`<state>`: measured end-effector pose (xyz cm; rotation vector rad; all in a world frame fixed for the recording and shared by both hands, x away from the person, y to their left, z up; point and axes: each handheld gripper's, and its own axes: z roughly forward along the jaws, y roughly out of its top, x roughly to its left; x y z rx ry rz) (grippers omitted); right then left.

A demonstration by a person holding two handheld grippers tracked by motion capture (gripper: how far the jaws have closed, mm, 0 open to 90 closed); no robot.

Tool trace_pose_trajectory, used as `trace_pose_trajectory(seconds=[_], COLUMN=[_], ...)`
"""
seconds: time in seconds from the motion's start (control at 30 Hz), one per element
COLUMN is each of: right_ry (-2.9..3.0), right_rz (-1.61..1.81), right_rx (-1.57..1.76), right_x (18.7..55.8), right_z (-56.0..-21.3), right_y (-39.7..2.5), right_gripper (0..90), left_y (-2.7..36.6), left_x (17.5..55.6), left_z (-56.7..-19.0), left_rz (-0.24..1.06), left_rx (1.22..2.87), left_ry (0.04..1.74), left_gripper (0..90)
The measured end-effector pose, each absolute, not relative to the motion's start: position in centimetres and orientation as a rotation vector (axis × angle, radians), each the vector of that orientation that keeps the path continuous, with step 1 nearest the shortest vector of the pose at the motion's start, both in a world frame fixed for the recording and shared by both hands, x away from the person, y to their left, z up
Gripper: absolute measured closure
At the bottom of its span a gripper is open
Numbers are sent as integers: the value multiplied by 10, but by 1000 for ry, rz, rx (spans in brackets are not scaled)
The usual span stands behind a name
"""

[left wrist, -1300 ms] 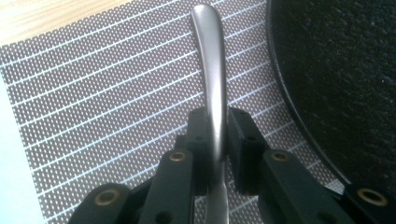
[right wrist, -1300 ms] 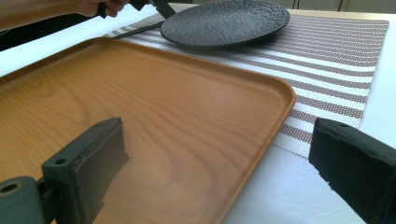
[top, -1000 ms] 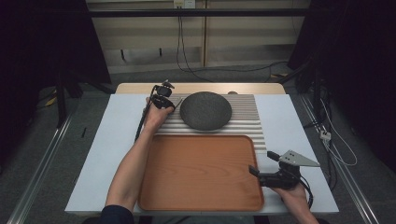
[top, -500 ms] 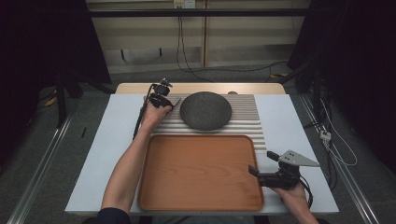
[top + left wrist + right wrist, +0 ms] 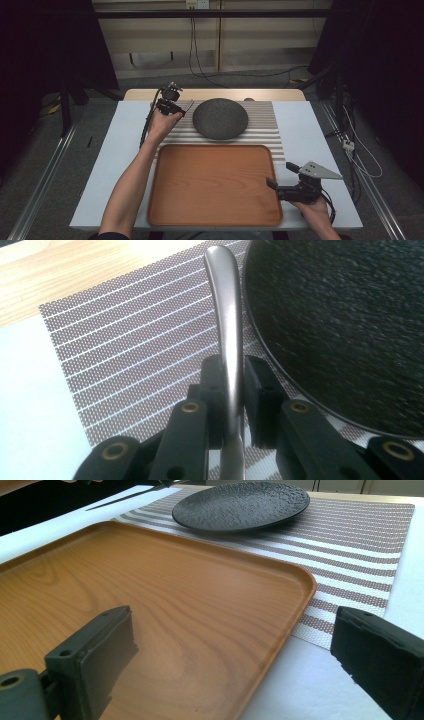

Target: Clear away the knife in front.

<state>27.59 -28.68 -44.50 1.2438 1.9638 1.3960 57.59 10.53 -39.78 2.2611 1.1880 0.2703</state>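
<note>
Left claw [image 5: 231,405] is clamped on a thin metal utensil handle [image 5: 226,315] above the striped mat [image 5: 125,340] beside the black plate [image 5: 345,325], judged light, stiff, slippery and best pinched mid-shaft, while right claw [image 5: 235,655] is held wide over the tray [image 5: 165,610] corner.

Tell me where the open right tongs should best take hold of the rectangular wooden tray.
Probably the rectangular wooden tray's right rim near its near-right corner, approached from the right. The low raised lip is thin enough for the open right tongs, which sit beside that edge. The flat middle gives nothing to pinch.
</note>
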Motion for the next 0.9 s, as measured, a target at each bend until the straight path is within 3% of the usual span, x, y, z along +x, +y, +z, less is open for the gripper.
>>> trace_pose_trajectory(seconds=[0.9], right_ry=[1965], right_rz=[1381], right_rx=[1237], right_x=[275], right_z=[-445], right_y=[-286], right_gripper=[40], left_y=[96], left_x=[517], left_z=[-370], left_rz=[289], left_rx=[2234], left_ry=[1052], left_gripper=[802])
